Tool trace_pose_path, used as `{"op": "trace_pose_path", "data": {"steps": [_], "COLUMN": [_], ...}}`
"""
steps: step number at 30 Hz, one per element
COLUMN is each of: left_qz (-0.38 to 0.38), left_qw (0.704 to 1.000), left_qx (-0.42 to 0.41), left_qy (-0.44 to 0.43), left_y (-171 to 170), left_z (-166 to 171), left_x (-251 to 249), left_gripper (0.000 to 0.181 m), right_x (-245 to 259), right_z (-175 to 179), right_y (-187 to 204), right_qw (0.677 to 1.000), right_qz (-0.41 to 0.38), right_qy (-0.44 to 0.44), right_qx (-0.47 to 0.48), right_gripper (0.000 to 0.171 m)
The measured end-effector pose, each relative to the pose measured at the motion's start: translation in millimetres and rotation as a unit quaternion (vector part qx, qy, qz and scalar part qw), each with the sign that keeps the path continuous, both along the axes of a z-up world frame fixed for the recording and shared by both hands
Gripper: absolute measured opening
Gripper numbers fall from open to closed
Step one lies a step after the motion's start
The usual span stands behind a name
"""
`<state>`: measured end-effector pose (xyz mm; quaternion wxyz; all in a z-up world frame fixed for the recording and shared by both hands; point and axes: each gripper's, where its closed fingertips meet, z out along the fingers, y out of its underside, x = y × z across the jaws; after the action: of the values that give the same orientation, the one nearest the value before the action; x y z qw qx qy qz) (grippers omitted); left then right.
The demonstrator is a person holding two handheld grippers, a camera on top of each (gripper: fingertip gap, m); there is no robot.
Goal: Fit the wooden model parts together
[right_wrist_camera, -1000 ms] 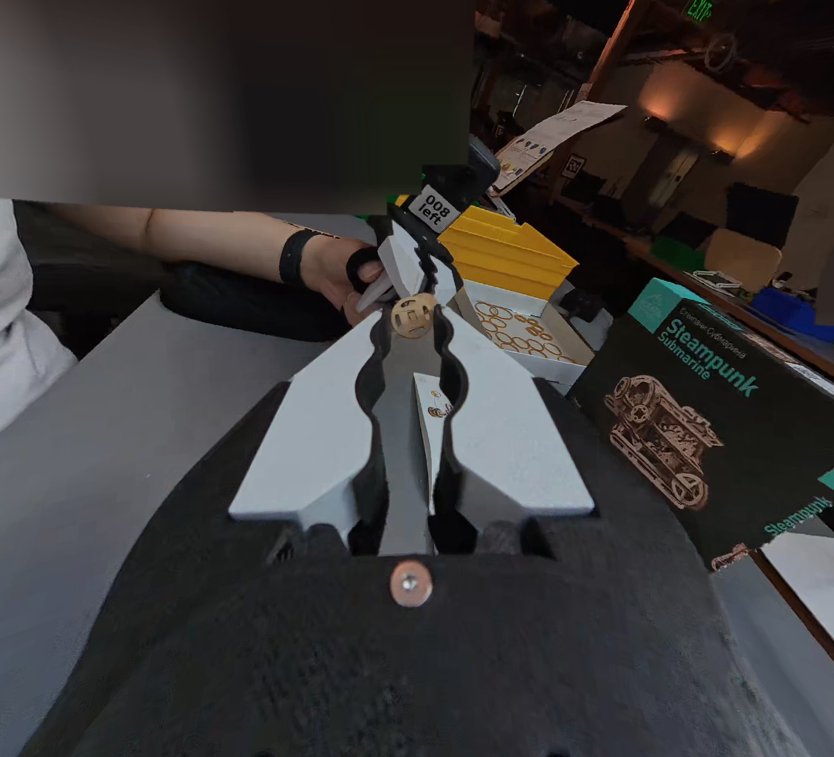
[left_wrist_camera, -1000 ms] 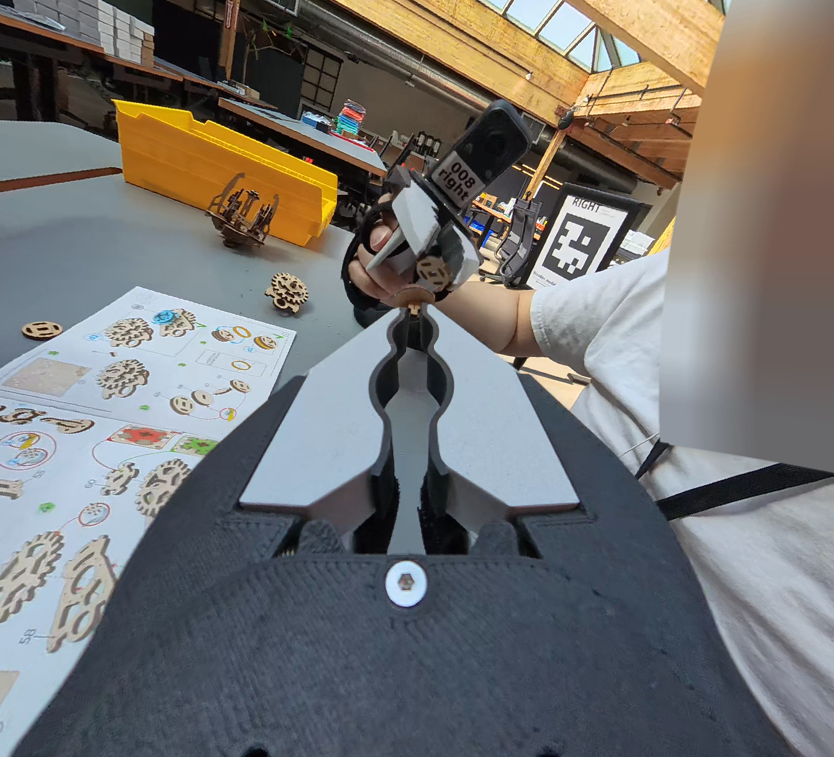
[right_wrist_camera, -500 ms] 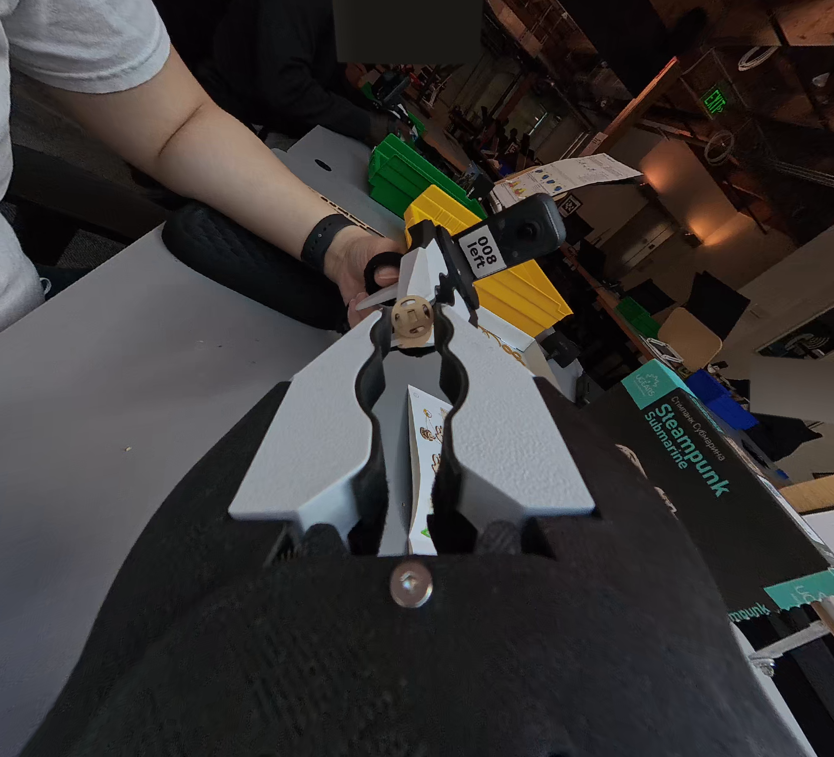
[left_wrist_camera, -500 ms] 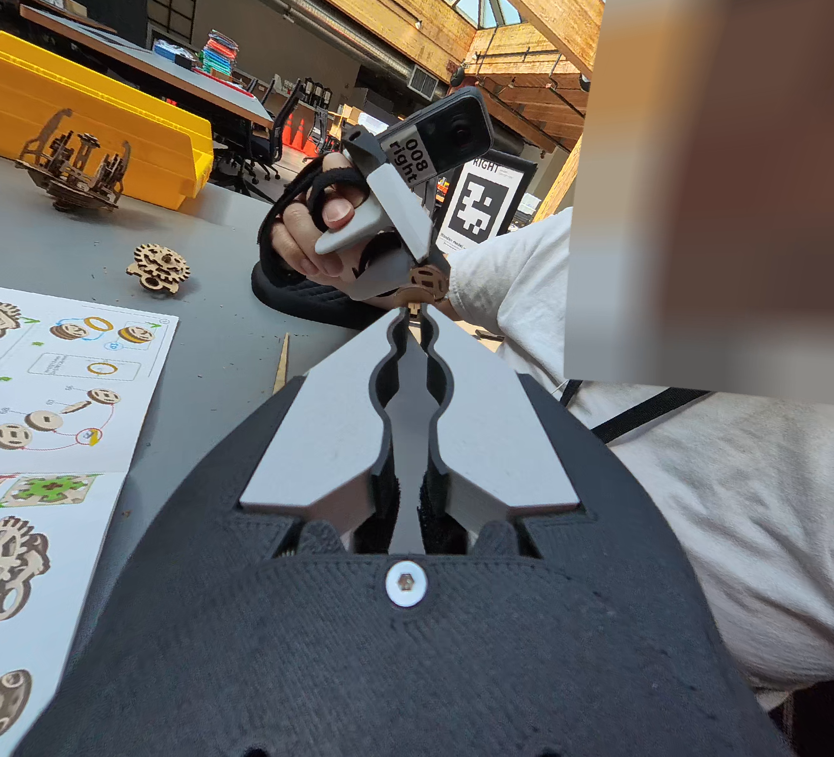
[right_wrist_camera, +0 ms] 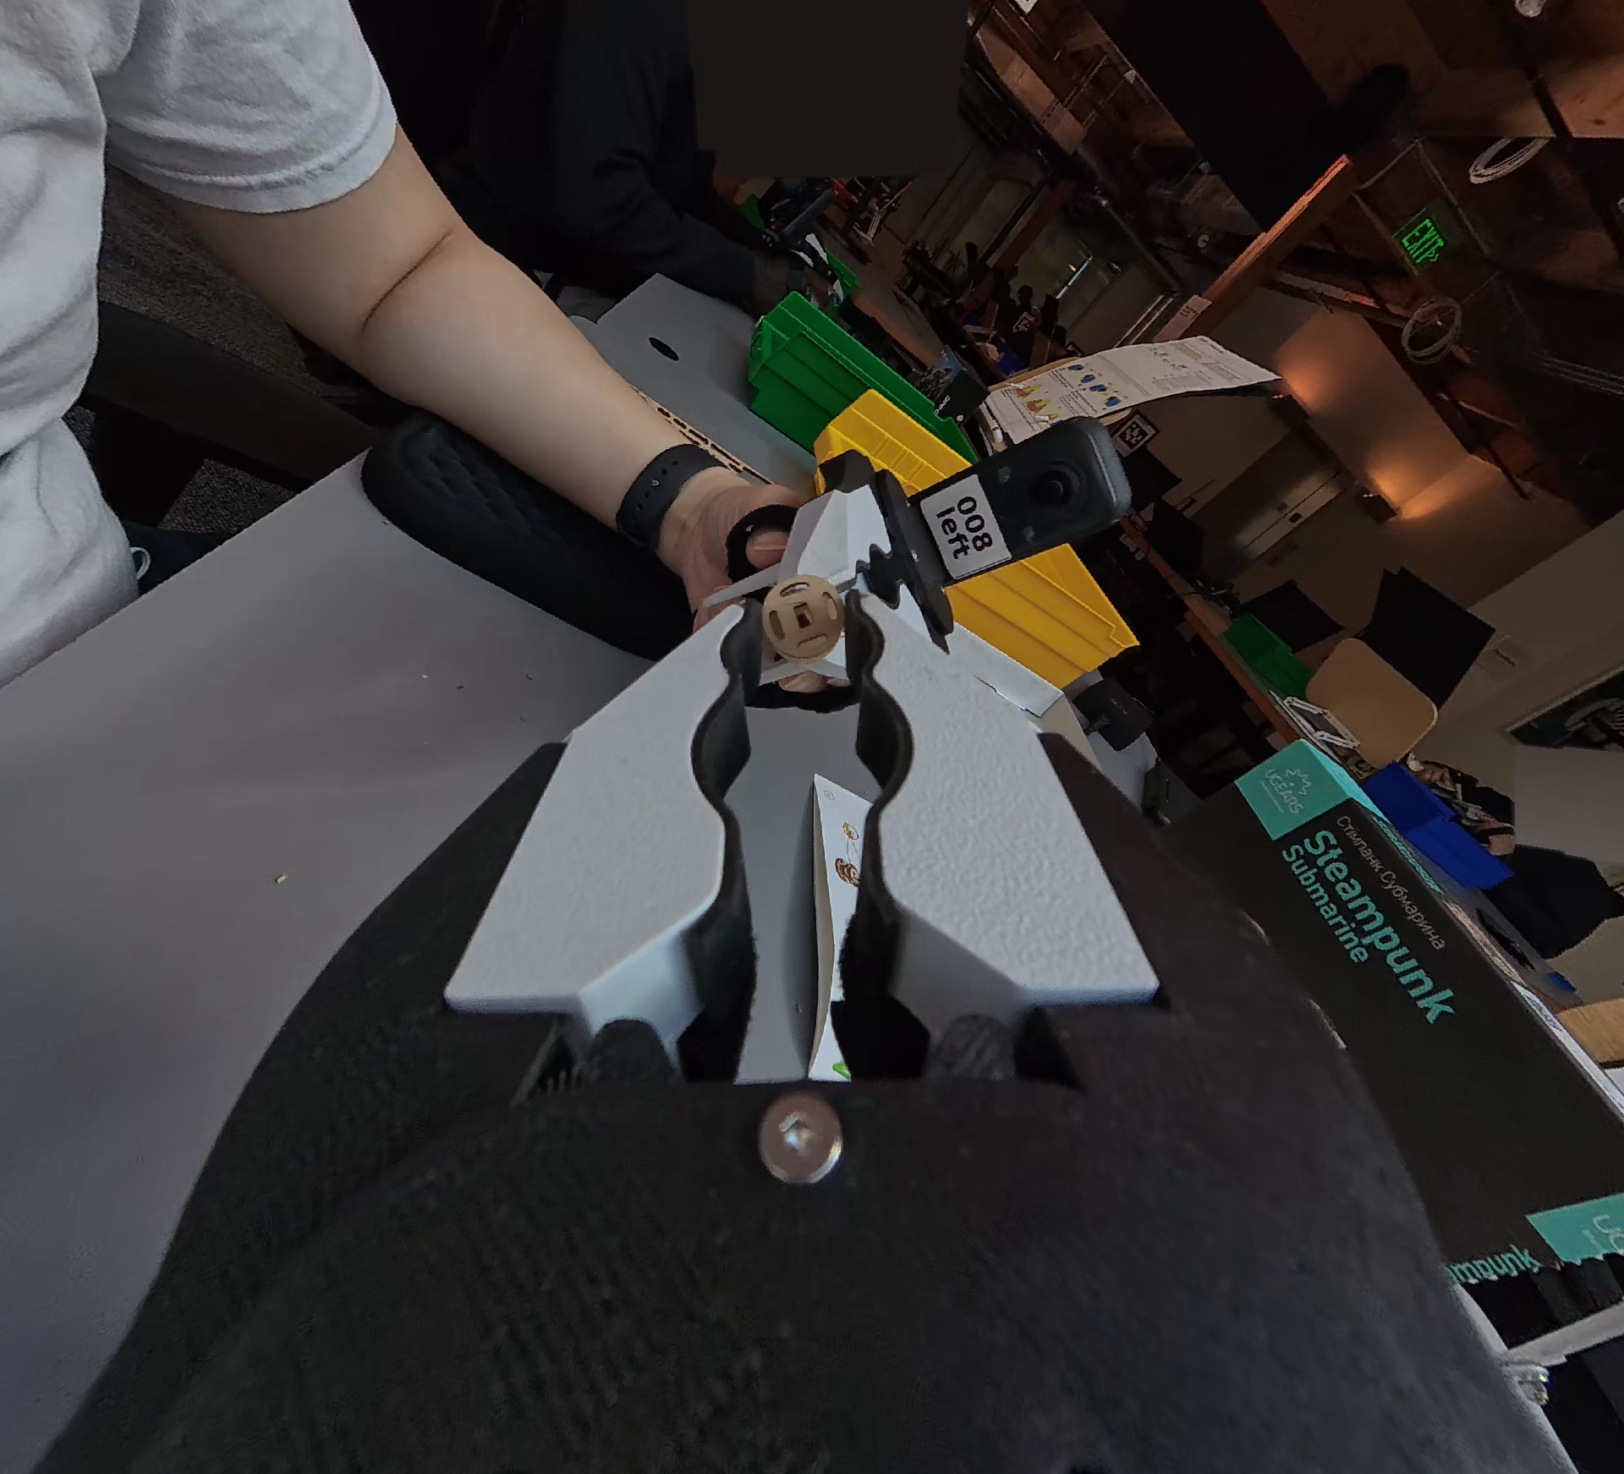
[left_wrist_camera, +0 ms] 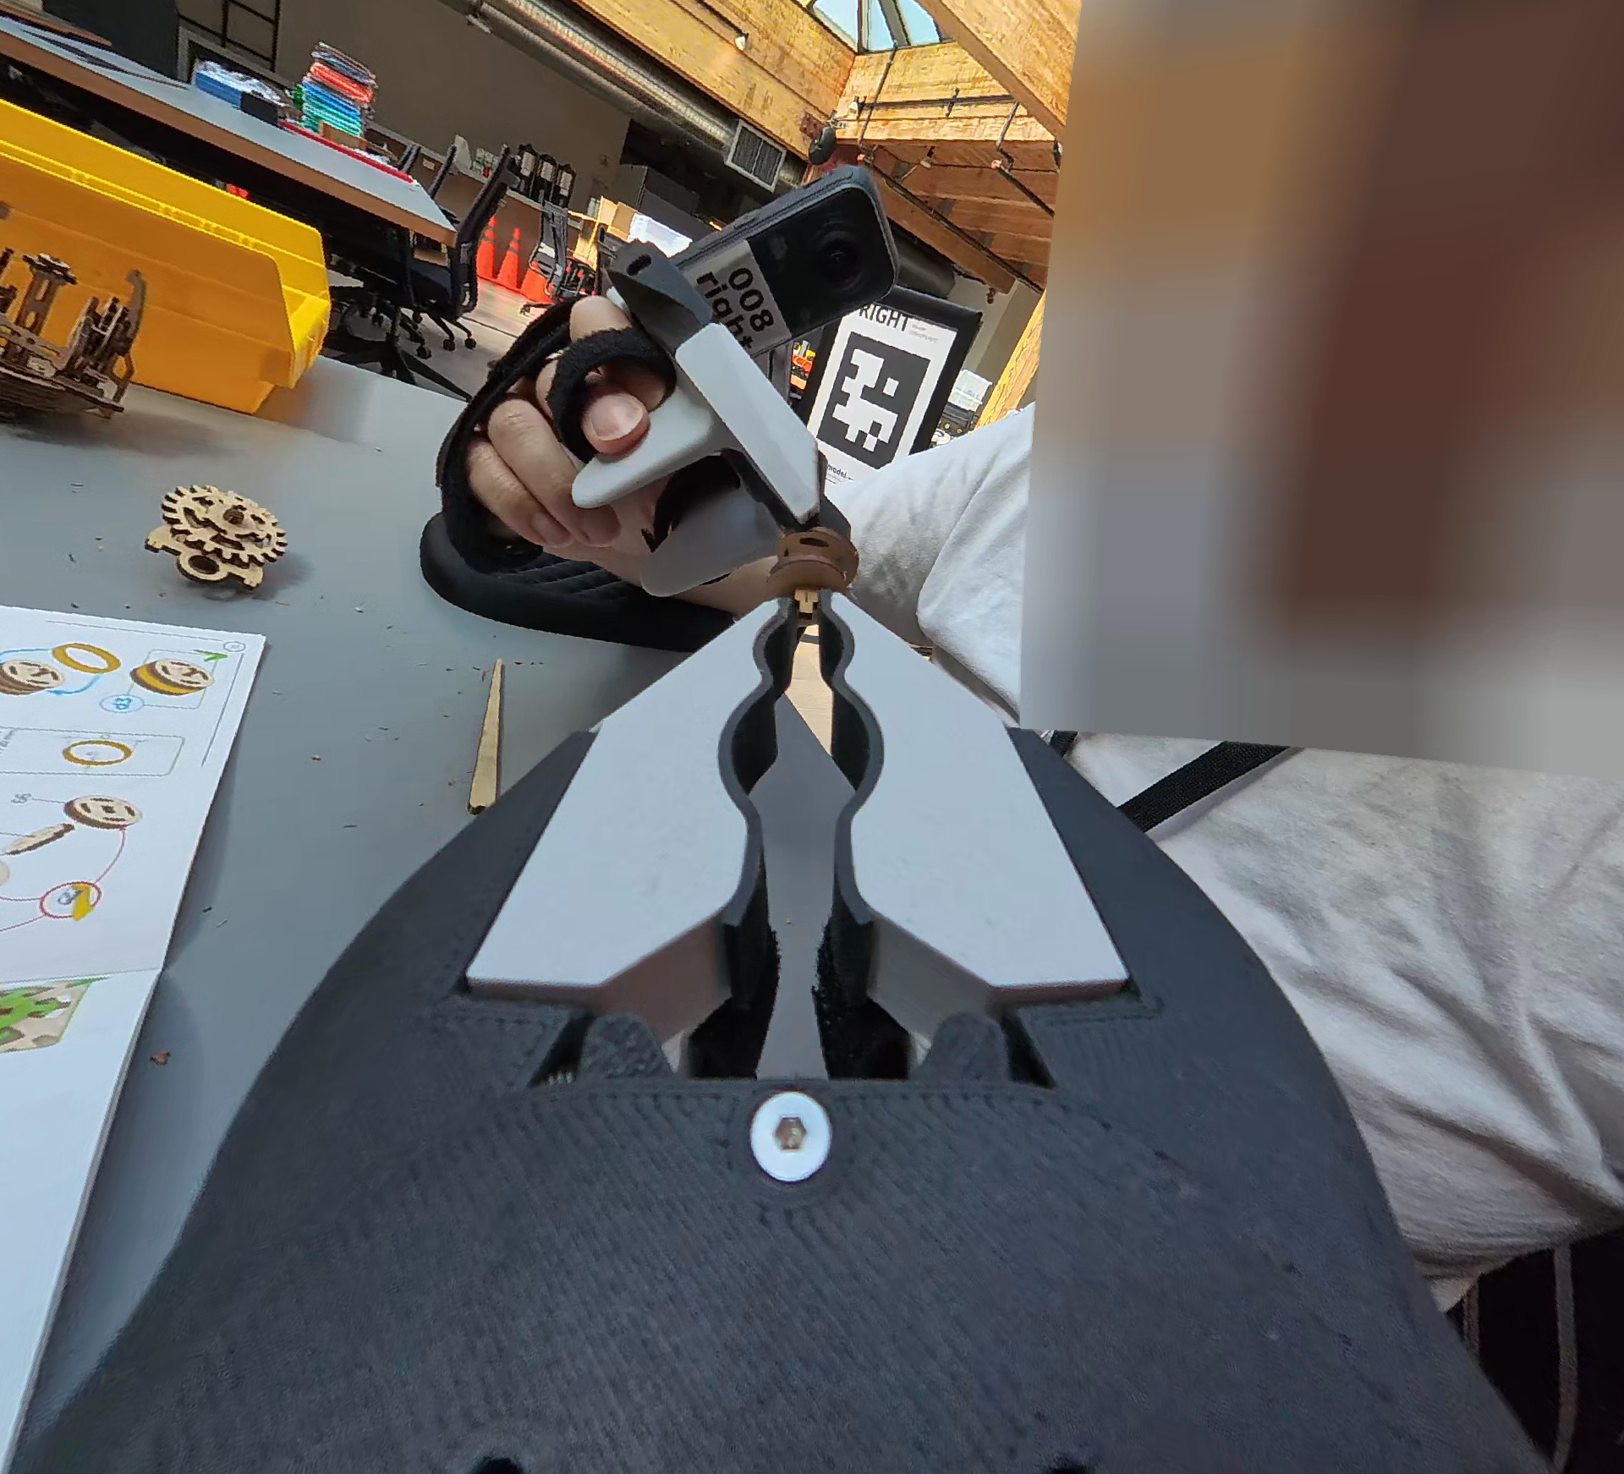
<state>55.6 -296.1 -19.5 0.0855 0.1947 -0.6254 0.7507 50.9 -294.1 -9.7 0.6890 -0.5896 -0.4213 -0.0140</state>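
Note:
In the left wrist view my left gripper point(left_wrist_camera: 803, 613) is shut on a small pale wooden peg point(left_wrist_camera: 802, 599), held in the air above the grey table point(left_wrist_camera: 351, 483). A round brown wooden disc point(left_wrist_camera: 814, 550) sits right on the peg's tip, held by the right gripper point(left_wrist_camera: 795, 531) coming in from above left. In the right wrist view my right gripper point(right_wrist_camera: 804, 628) is shut on that round slotted disc point(right_wrist_camera: 802, 620), face on. The left gripper point(right_wrist_camera: 835, 566) meets it from behind; the peg is hidden there.
On the table lie a wooden gear cluster point(left_wrist_camera: 215, 536), a part-built wooden model point(left_wrist_camera: 66, 351), a yellow bin point(left_wrist_camera: 176, 272), an instruction sheet point(left_wrist_camera: 105, 773), a thin wooden stick point(left_wrist_camera: 486, 738) and a black wrist rest point(left_wrist_camera: 562, 593). The dark kit box point(right_wrist_camera: 1371, 949) lies at my right.
Both grippers have swung round and tilted while staying tip to tip. The disc and peg stay held together. The right gripper now leans in from the upper left.

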Motion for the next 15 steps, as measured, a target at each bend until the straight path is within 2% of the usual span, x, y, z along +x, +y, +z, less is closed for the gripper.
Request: {"op": "trace_pose_path", "data": {"steps": [15], "left_qz": [-0.031], "left_qw": [1.0], "left_qx": [0.003], "left_qy": [0.004], "left_y": [-6.8], "left_z": [-1.5], "left_x": [-8.5], "left_gripper": [0.002], "right_x": [-8.8], "right_z": [-4.3], "right_y": [-4.6], "right_qw": [0.999], "right_qz": [0.019], "right_qy": [-0.03], "right_qx": [0.016], "right_gripper": [0.018]}}
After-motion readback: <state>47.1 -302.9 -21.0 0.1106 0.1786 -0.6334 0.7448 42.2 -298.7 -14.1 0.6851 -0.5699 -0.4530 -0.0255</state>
